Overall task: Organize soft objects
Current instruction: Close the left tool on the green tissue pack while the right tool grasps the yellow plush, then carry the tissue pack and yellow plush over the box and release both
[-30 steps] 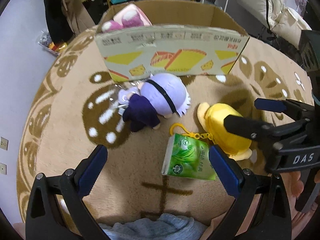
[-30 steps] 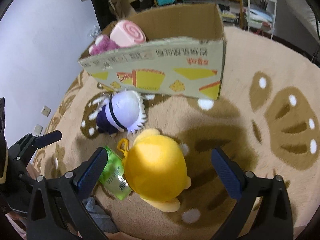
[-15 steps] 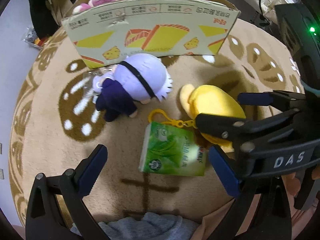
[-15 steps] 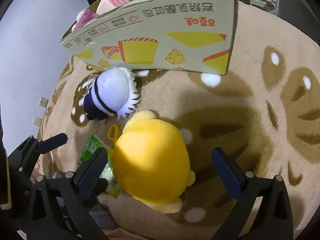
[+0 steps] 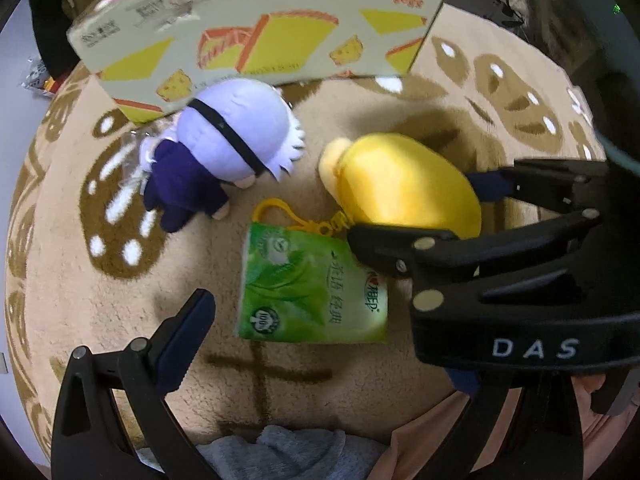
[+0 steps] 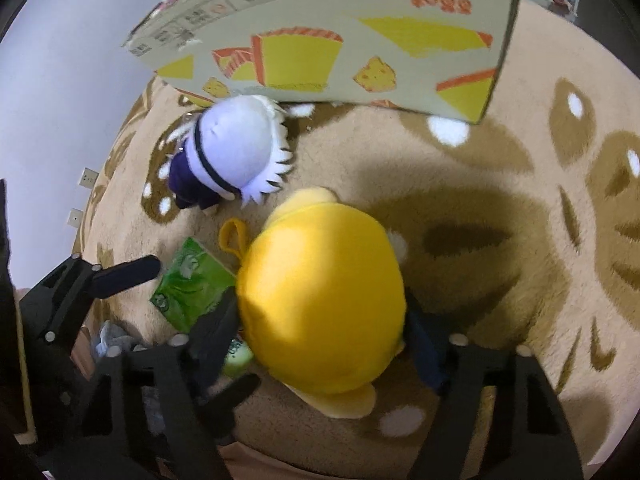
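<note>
Left wrist view, left to right. Our left gripper (image 5: pixel 320 332) stands wide open, holding nothing; one dark-blue pad (image 5: pixel 186 338) shows at lower left, the other finger is hidden behind our right gripper at lower right. The green tissue pack (image 5: pixel 310 288) lies flat on the tan rug (image 5: pixel 60 240) between those fingers, nearer the right one, its yellow loop clip (image 5: pixel 280 212) pointing toward the top of the frame. Up and left of the pack lies the purple-bodied doll with the pale lilac head (image 5: pixel 228 144), its head right against the front wall of the cardboard box (image 5: pixel 256 36) along the top edge. Right of centre sits the yellow plush (image 5: pixel 404 188), just beside the pack's upper right corner.

Right wrist view, left to right. At lower left one finger of our left gripper reaches toward the green pack (image 6: pixel 192 284). At centre, our right gripper (image 6: pixel 324 320) has its fingers on either side of the yellow plush (image 6: pixel 320 300), pressed against its flanks; the plush fills the gap and covers most of both pads. We cannot tell whether the plush has left the rug. The doll (image 6: pixel 236 156) lies upper left of the plush, the box (image 6: pixel 344 36) above it.
</note>
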Tool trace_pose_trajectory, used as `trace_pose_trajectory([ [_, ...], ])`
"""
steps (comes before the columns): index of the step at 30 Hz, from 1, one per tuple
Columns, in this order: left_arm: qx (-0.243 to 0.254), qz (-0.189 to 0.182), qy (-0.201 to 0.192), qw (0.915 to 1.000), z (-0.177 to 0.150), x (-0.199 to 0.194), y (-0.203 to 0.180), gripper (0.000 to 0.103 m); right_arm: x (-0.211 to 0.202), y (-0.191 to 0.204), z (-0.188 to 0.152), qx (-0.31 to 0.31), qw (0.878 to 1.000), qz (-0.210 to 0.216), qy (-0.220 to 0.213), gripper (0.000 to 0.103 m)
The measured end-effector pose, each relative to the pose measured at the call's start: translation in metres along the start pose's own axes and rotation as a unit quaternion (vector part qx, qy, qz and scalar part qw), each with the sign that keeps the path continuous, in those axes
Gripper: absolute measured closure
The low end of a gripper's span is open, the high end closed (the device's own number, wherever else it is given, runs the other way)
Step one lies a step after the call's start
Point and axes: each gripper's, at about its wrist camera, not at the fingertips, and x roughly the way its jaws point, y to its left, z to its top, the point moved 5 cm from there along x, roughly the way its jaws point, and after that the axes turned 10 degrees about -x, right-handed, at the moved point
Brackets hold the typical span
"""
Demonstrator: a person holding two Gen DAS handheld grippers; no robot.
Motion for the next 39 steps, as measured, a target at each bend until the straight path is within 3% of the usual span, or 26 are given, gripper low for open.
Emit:
trace_pose_trajectory([
  [5,-0.005,-0.006,0.014,0.9999,0.001,0.011,-0.002,0.006,-0.001,-0.003,0.002,0.003,1.000,0.002,-0.006,0.028],
  [9,-0.022,-0.007,0.029,0.9993,0.002,0.020,0.003,0.024,0.001,-0.007,0.003,0.014,1.000,0.015,-0.005,0.028],
  [11,-0.029,-0.012,0.031,0.9990,0.001,0.022,0.004,0.027,-0.002,-0.010,0.002,0.014,1.000,0.017,-0.007,0.029],
  [23,-0.067,-0.001,-0.017,0.9976,0.004,-0.001,0.032,0.028,-0.028,-0.023,0.003,0.025,0.998,0.001,-0.058,0.032],
  [31,-0.072,0.007,-0.105,0.9918,0.007,-0.046,0.045,0.029,-0.068,-0.025,0.003,0.026,0.989,-0.027,-0.141,0.032],
  [39,-0.073,0.032,-0.209,0.9746,0.018,-0.091,0.043,0.029,-0.121,-0.018,0.004,0.011,0.968,-0.050,-0.245,0.032],
])
